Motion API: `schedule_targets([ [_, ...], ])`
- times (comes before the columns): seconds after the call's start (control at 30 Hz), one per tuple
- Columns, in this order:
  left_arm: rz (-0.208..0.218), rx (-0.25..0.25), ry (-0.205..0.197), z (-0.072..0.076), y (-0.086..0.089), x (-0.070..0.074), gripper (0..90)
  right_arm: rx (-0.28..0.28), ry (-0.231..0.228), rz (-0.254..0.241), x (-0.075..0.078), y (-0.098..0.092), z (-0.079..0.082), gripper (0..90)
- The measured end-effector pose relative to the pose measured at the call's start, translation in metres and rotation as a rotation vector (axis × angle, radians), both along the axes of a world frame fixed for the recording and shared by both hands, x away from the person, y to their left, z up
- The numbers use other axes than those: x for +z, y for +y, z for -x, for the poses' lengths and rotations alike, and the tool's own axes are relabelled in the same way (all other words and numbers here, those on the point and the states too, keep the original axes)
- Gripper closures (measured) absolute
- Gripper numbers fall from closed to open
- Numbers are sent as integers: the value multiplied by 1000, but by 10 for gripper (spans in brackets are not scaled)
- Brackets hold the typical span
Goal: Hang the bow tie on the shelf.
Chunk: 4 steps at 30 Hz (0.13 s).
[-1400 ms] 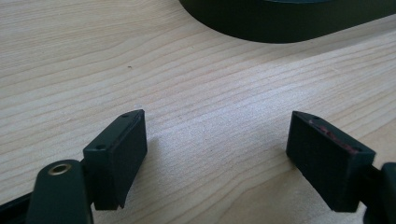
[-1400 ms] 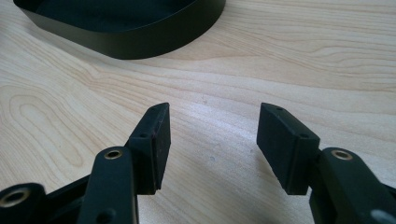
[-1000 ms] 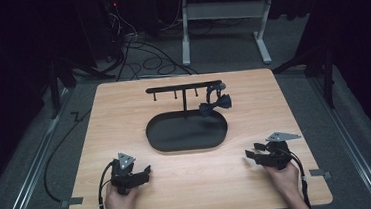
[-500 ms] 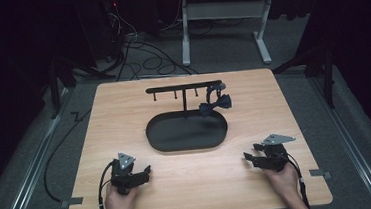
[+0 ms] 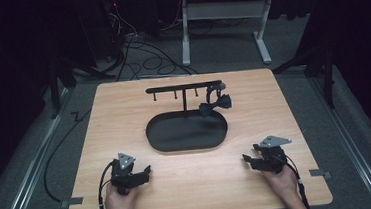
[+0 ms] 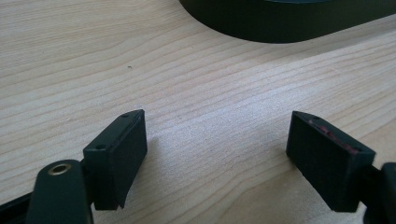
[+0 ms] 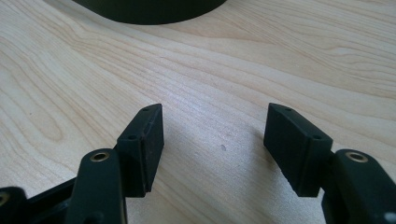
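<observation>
Resting on the tabletop (image 5: 180, 185) near the tray (image 5: 185, 132), left hand-held gripper (image 5: 141, 174) and right hand-held gripper (image 5: 250, 160) both wide, the right just opened, nothing between. Hanging already from the rack (image 5: 184, 87): one dark bow (image 5: 215, 104). Looks done or not begun; cannot tell which.

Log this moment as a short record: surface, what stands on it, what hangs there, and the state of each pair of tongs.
surface: wooden table
centre: black oval tray, nothing in it
rack: black hanger bar on a post at the tray's far edge
hanging: dark bow tie under the bar's right end
left tongs: open, nothing between the jaws, low over bare wood
right tongs: open, jaws have just been opening, nothing between them
hands: both near the table's near edge, apart from the tray
</observation>
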<state>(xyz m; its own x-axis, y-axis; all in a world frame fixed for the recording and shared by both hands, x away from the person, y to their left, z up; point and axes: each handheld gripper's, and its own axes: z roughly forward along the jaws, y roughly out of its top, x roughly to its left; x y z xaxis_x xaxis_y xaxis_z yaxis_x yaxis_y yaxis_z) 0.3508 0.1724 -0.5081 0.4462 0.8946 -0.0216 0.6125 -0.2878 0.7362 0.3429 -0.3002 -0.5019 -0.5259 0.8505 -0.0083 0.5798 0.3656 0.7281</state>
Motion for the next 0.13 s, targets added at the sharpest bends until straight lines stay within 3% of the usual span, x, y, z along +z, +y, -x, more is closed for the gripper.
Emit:
schedule_targets([
  [0.13,0,0,0,0,0,0,206,-2,3,-4,0,0,0,388],
])
